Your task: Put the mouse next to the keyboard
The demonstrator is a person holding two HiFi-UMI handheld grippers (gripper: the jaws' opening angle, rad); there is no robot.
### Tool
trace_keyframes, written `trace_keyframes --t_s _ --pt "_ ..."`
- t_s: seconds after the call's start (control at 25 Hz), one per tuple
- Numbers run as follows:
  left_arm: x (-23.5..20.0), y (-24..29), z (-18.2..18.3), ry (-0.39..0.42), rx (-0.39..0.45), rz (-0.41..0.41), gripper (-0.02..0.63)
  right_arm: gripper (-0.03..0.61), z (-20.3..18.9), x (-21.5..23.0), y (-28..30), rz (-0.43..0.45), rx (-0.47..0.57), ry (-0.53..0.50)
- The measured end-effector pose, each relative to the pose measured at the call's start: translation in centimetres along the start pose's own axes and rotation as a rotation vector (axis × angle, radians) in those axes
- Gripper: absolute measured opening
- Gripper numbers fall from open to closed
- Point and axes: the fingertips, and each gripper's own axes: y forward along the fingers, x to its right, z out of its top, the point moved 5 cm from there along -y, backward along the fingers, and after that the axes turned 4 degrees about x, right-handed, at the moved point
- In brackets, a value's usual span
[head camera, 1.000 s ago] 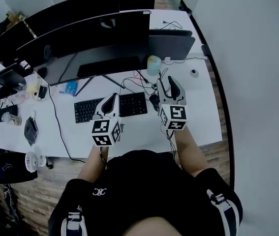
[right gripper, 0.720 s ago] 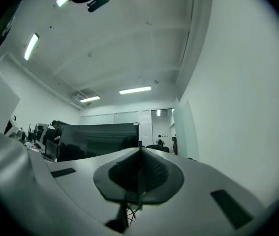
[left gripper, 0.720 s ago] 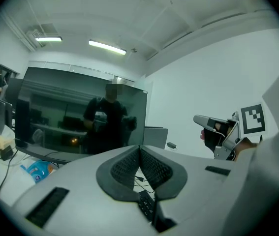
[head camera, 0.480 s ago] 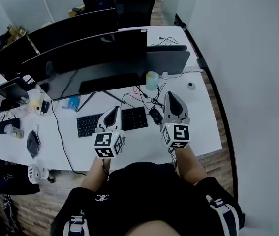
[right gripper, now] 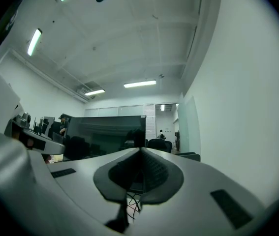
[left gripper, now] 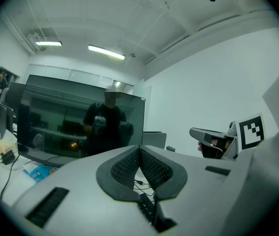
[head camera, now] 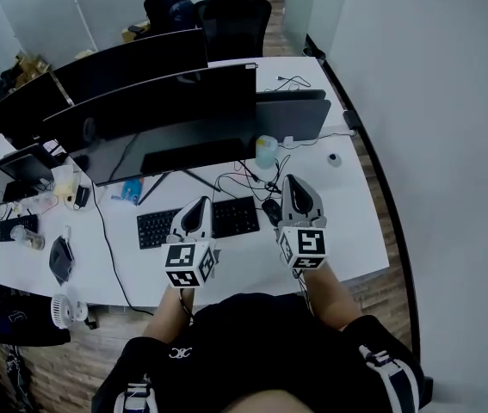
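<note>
1. Fingers (left gripper: pixel 124 166) of the left gripper (head camera: pixel 197 206) are pressed together on nothing; the right gripper (head camera: pixel 296 184) is likewise closed and empty.
2. Mouse (head camera: pixel 271 212) lies mid-frame on the desk (head camera: pixel 351 222), just right of the keyboard (head camera: pixel 153 227).

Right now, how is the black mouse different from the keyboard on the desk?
The keyboard is a long, flat rectangle; the mouse is a small rounded lump. The keyboard is much bigger than the mouse. The keyboard shows rows of keys; the mouse shows none. From the head view, the left gripper hides part of the keyboard, while the mouse sits just off the keyboard's right end. Both are black and lie on the white desk.
</note>
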Motion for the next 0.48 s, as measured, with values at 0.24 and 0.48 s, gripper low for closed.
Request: trace_keyframes --t_s 0.24,0.48 --pt "0.18 -0.16 -0.16 0.0 -0.005 -0.004 0.012 0.012 -0.39 -0.19 -0.44 -0.01 -0.012 -0.011" --pt "0.46 -0.33 -0.3 0.003 -0.012 -0.008 0.014 0.014 -0.59 -0.13 -0.81 -0.013 -0.018 -0.006"
